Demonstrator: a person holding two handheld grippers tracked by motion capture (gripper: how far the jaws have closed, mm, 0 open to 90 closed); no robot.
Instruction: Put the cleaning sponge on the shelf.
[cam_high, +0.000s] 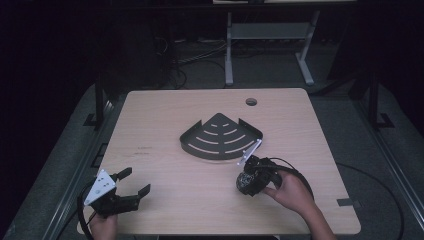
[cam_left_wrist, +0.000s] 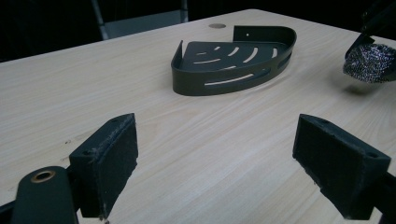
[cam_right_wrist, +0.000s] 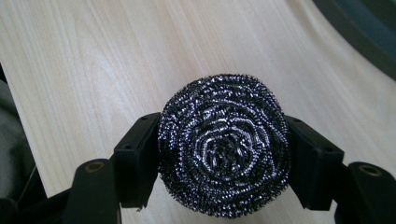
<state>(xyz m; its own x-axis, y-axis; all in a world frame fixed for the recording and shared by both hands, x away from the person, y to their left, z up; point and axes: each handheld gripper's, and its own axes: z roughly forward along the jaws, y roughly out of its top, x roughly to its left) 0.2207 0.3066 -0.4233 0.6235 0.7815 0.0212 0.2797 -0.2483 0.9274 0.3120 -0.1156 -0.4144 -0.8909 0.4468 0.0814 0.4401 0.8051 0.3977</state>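
Note:
A round steel-wool scourer (cam_right_wrist: 223, 145) sits squeezed between the two black jaws of my right gripper (cam_right_wrist: 223, 154), held a little above the wooden table. From the high view that gripper (cam_high: 247, 181) is just in front of and to the right of the black fan-shaped corner basket (cam_high: 220, 136), with the scourer (cam_high: 244, 180) at its tip. The left gripper view has the scourer (cam_left_wrist: 371, 63) at far right and the basket (cam_left_wrist: 233, 65) ahead. My left gripper (cam_high: 134, 183) rests open near the table's front left corner, nothing between its pads (cam_left_wrist: 109, 161).
The light wooden table (cam_high: 165, 120) has a round cable hole (cam_high: 251, 102) near its back edge. Beyond it stand a white desk frame (cam_high: 270, 40) and cables on the dark floor. A cable (cam_high: 350, 172) trails off the table's right side.

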